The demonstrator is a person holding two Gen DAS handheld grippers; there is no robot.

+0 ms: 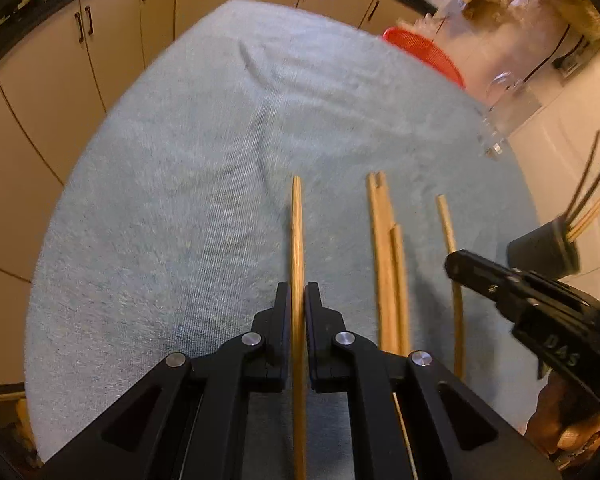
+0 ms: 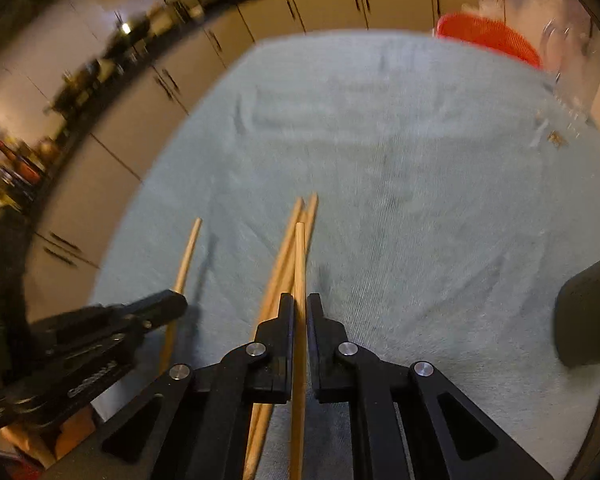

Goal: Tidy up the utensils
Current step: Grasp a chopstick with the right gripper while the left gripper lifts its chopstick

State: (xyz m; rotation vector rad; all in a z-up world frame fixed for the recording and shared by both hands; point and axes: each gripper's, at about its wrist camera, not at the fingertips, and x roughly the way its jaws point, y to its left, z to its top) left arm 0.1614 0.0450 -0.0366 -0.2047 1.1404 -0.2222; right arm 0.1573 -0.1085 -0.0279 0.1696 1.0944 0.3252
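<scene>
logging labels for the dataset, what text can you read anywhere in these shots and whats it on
"DAS": raised letters on the side of the right gripper, seen from the left wrist view.
Embossed lettering on the side of the left gripper, seen from the right wrist view: too blurred to read.
No other text shows.

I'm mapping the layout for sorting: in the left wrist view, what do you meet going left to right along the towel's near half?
Held chopstick in the left gripper → chopstick bundle → single chopstick → right gripper → dark holder.
</scene>
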